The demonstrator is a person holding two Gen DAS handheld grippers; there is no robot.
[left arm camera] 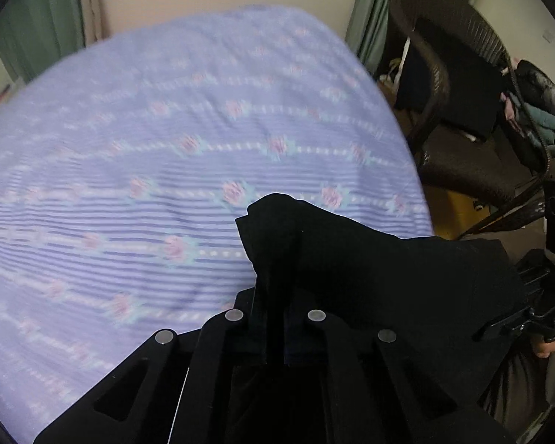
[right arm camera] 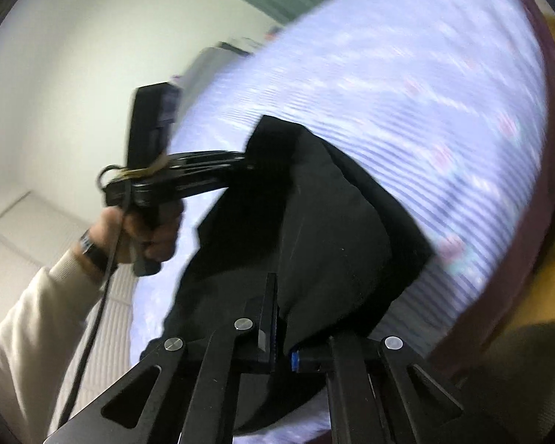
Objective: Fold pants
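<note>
The black pants (left arm camera: 370, 270) hang in the air above the bed, bunched and draped between both grippers. My left gripper (left arm camera: 277, 281) is shut on one edge of the cloth, which folds over its fingertips and hides them. In the right wrist view my right gripper (right arm camera: 277, 296) is shut on another part of the pants (right arm camera: 333, 222), with cloth covering one finger. The left gripper (right arm camera: 248, 164) appears there too, gripping the upper corner of the cloth and held by a hand (right arm camera: 148, 229) in a cream sleeve. Part of the right gripper's body (left arm camera: 536, 314) shows at the right edge of the left wrist view.
A bed with a lavender striped, flowered cover (left arm camera: 148, 140) fills the space under the pants and also shows in the right wrist view (right arm camera: 425, 92). A dark wicker chair (left arm camera: 447, 74) stands beside the bed, with a pile of clothes (left arm camera: 536, 111) behind it. Green curtains (left arm camera: 373, 7) hang at the wall.
</note>
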